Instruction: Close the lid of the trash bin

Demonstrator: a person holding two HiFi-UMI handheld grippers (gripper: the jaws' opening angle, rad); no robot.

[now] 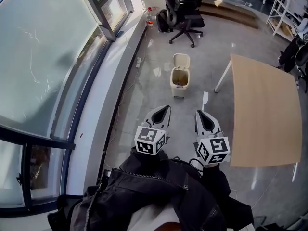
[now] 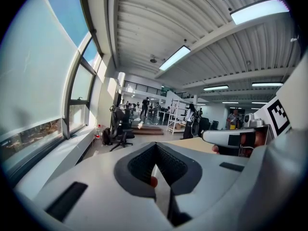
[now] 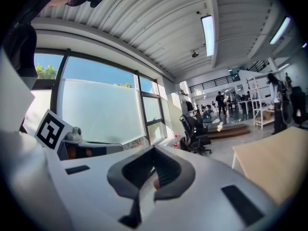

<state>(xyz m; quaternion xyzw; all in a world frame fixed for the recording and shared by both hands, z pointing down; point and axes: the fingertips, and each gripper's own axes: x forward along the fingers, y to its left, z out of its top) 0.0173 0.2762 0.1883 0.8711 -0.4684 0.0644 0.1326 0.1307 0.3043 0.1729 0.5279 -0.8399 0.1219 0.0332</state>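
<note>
A large open workspace with a polished grey floor [image 1: 159,88] is stretching away ahead, and a tall window wall [image 1: 43,57] is running along its left side above a pale sill. A light wooden table [image 1: 264,114] on white legs is standing to the right. A black office chair [image 1: 185,23] is sitting at the far end of the floor, with a dark bag [image 1: 162,20] just beside it and a small red-capped bottle [image 1: 149,14] near it by the sill. White shelving [image 1: 284,8] is lining the far right corner.

The person's black jacket [image 1: 159,191] is filling the bottom of the head view. The trash bin [image 1: 179,83], cream-coloured, is standing on the floor between the window wall and the table, ahead of both grippers and well apart from them. Its lid [image 1: 181,60] is standing up, hinged back at the far side, leaving the inside showing.

The left gripper [image 1: 163,112] and the right gripper [image 1: 199,115] are being held side by side, low and close to the body, both pointing toward the bin. On the left gripper the fingers [image 2: 139,163] are pressing together at the tip with nothing between them. On the right gripper the fingers [image 3: 168,170] are likewise meeting at the tip, gripping nothing.
</note>
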